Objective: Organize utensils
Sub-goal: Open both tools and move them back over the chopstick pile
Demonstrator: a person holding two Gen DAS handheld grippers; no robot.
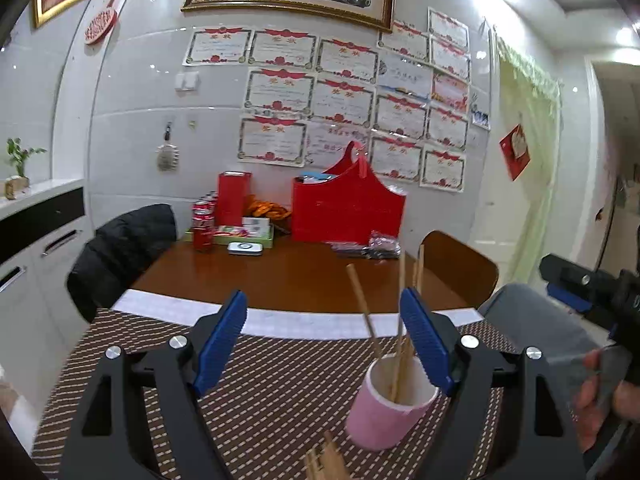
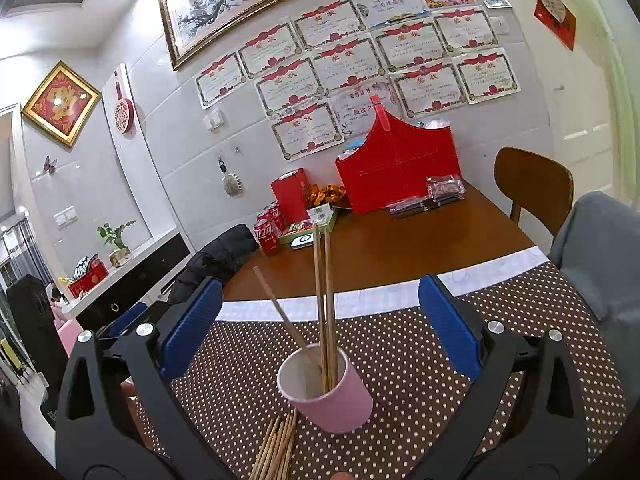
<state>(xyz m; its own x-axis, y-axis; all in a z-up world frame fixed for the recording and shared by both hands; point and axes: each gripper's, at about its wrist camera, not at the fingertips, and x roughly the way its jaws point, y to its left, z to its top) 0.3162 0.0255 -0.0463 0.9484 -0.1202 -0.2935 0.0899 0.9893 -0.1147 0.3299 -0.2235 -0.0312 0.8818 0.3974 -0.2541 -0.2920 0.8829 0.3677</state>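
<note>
Careful, both the left gripper (image 1: 322,344) and right gripper (image 2: 320,332) gape empty, and a stray nudge could topple the pink cup (image 2: 330,394) of chopsticks (image 2: 326,300).

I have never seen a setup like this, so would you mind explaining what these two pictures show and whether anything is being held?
There is no robot here: a person holds a two-fingered gripper in each hand, and each carries a camera looking along its blue fingers. One picture is from the left gripper, the other from the right gripper. Both are open and hold nothing. On the dotted mat stands a pink cup with a few chopsticks upright in it. More chopsticks lie loose on the mat in front of the cup. Farther back on the table are red cans and a red box.
</note>
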